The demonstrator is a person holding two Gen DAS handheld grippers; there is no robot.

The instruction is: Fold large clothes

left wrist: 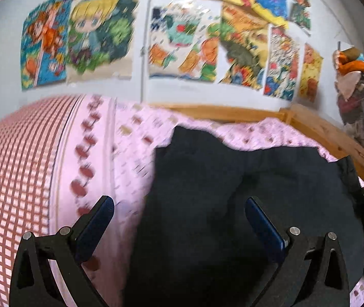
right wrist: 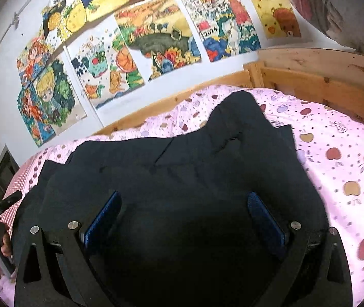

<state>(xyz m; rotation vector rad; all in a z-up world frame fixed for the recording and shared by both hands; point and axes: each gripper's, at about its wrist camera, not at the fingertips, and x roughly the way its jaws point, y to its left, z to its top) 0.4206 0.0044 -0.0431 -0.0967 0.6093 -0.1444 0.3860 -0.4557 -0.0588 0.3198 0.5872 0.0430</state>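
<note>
A dark navy garment (right wrist: 182,168) lies spread on the bed's pink apple-print sheet (right wrist: 335,158), reaching toward the wooden frame (right wrist: 322,81). The right gripper (right wrist: 184,217) hovers over it, fingers spread wide. Only the left view shows a red-checked pillow (left wrist: 15,174); the left gripper (left wrist: 179,220) is likewise spread, straddling the garment's left edge.

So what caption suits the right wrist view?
Open right gripper poised over a dark garment on the pink bedsheet.
</note>
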